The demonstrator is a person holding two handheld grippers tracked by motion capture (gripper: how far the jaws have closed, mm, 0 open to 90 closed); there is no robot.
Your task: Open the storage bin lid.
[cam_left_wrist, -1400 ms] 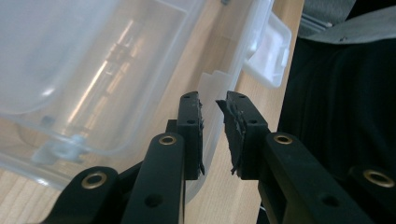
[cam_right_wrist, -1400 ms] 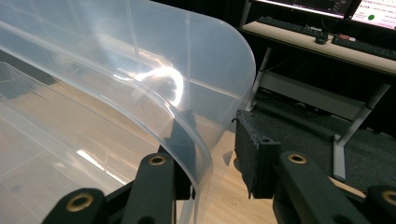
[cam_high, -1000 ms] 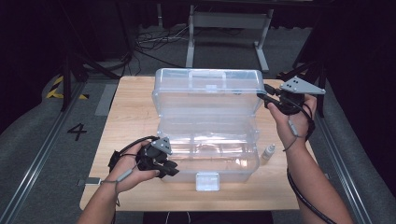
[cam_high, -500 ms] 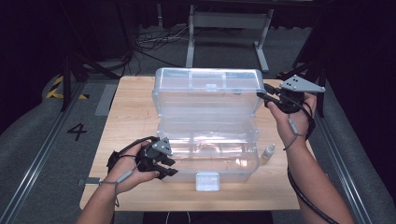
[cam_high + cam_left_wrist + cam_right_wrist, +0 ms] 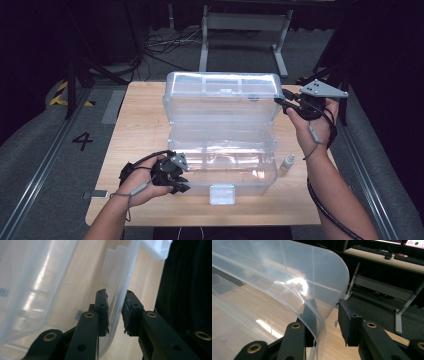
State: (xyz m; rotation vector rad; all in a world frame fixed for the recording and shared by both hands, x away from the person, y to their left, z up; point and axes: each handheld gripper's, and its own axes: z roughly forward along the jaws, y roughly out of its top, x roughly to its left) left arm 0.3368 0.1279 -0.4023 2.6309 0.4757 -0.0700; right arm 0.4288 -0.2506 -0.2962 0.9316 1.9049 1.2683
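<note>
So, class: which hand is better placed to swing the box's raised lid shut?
Right: its tongs straddle the raised lid's corner. The left tongs straddle the front wall of the base, steadying it.

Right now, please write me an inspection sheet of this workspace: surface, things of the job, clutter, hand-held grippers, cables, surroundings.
Surface: wooden table, light, bare at the left.
Job's things: clear plastic box with its open lid standing up behind it; white latch at the front.
Clutter: small dropper bottle right of the box.
Grippers: left hand-held gripper astride the box's wall, jaws just closing further, a gap showing at one pad; right hand-held gripper astride the lid's edge, a gap at one pad.
Cables: black cable looping from the left hand-held gripper; floor cables behind the table.
Surroundings: grey frame, floor mark 4, yellow-black tape.
</note>
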